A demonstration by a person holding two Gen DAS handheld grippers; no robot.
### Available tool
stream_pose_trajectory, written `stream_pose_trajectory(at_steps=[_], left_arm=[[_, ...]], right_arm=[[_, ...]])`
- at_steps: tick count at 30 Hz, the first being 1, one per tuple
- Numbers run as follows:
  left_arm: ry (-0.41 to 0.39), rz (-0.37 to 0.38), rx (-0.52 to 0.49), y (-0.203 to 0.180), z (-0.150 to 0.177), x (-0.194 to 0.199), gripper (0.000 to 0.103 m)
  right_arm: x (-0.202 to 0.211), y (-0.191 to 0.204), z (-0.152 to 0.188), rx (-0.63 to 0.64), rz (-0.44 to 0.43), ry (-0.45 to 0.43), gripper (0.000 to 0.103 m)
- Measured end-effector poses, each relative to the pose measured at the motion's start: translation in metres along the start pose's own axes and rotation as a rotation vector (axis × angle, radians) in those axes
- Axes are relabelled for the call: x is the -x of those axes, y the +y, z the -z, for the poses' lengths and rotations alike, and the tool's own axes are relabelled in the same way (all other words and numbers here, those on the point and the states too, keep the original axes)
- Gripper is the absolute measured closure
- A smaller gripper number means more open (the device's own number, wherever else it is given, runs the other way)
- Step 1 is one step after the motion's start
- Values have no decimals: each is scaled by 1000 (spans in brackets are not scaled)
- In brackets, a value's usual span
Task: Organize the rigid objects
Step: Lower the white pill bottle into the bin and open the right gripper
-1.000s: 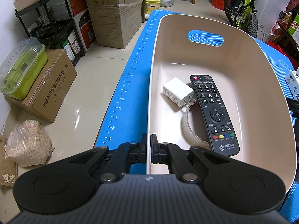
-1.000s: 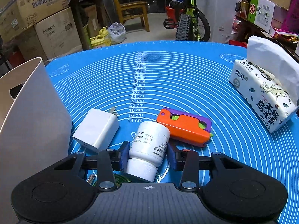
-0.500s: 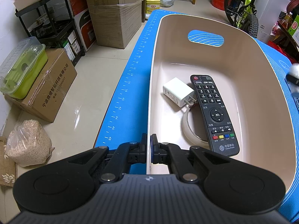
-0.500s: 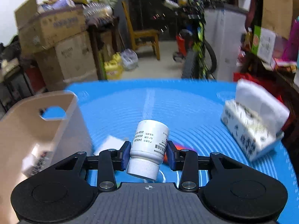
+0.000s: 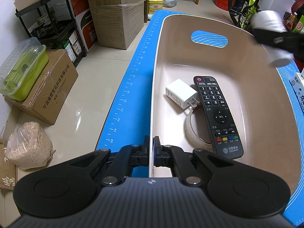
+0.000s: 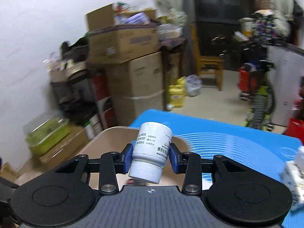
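A beige bin (image 5: 247, 64) stands on the blue mat (image 5: 133, 87). It holds a black remote (image 5: 218, 115), a white charger (image 5: 180, 96) and a clear ring (image 5: 191, 131). My left gripper (image 5: 151, 150) is shut on the bin's near rim. My right gripper (image 6: 151, 156) is shut on a white pill bottle (image 6: 152, 152), cap toward the camera, held in the air above the bin's far right rim (image 6: 106, 138). The bottle also shows blurred in the left wrist view (image 5: 269, 30).
A tissue pack (image 6: 292, 176) lies on the mat at the right. Off the table to the left are cardboard boxes (image 5: 45, 87), a green lidded box (image 5: 22, 68), a black shelf (image 5: 53, 19) and a bag of grain (image 5: 28, 144). A bicycle (image 5: 245, 5) stands behind.
My right gripper has lifted the pill bottle off the mat and carried it left, up over the bin. The left gripper has stayed on the bin rim.
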State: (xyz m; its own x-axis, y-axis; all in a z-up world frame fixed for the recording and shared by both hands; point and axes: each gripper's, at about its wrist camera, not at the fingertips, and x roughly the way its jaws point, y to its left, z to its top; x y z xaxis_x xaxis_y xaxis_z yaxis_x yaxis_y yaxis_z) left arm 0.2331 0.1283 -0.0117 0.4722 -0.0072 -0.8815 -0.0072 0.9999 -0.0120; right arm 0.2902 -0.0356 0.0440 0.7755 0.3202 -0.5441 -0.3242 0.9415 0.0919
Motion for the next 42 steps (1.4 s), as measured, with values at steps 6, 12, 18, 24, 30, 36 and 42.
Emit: stream_pose_trajectory(at_steps=[6,12,18,24,30,36,42], left_arm=[[1,7,2,2,1,1,99],[4,9,0,1,2,0,99],[6,8,-1,0,1,0,99],[8,7,0,0,1,-1,99],[10,9,-1,0,1,-1,99],[11,8,-1,1,1,-1,99],[11,9,0,0,1,-1,99]], right_arm=[[-40,43,10,92,-66,180,57],[-66,54,22,97,-86,296,57],[-86,63,34,124,-88,375,57],[-106,74,43,171,-78,469,57],[-111,74,43,155,-70,496,57],[-112,74,40,154,-64,498,56],[-109,69,42,148,-70,491,54]])
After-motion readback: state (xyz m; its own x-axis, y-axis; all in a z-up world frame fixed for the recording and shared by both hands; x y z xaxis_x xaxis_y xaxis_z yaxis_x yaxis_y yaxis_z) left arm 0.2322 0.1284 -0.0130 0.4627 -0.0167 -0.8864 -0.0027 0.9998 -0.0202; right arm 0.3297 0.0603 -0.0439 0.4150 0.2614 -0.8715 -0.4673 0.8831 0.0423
